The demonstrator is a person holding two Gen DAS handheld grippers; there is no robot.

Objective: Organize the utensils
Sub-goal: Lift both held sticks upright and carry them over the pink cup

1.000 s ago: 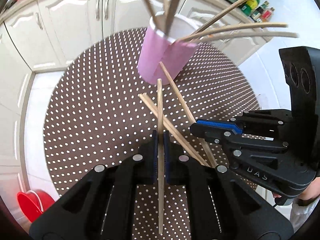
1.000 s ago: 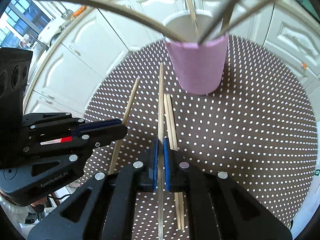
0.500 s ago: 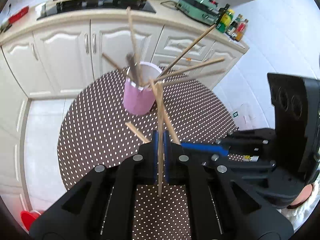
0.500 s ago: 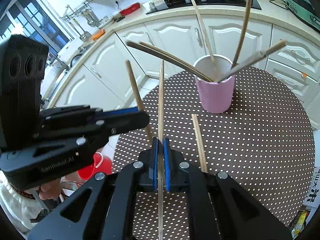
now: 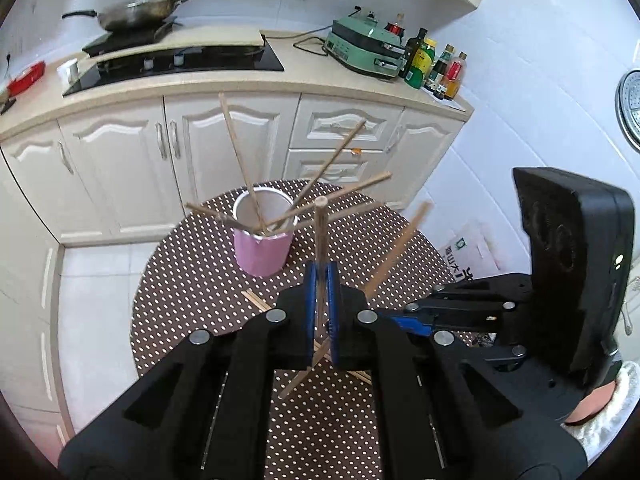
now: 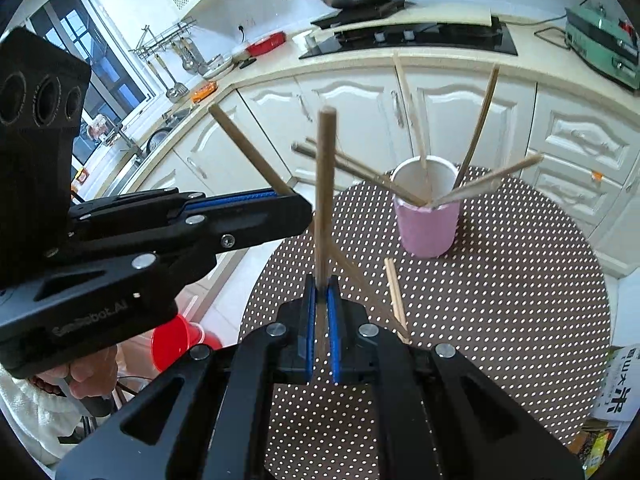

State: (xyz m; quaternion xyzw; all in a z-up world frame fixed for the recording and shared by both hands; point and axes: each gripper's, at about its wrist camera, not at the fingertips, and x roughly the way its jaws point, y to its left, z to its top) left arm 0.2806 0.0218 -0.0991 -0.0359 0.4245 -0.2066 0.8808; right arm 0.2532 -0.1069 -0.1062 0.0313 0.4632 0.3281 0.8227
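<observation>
A pink cup stands on the round dotted table with several wooden chopsticks leaning out of it. My left gripper is shut on one chopstick, held upright high above the table. My right gripper is shut on another chopstick, also upright. The right gripper shows in the left wrist view with its chopstick. The left gripper shows in the right wrist view. Two loose chopsticks lie on the table.
White kitchen cabinets and a counter with a hob and wok stand behind the table. A red bucket sits on the floor at the left. Bottles stand on the counter's right end.
Both grippers have risen well above the table and pulled back from the cup, each carrying its chopstick. The cup looks smaller and farther away.
</observation>
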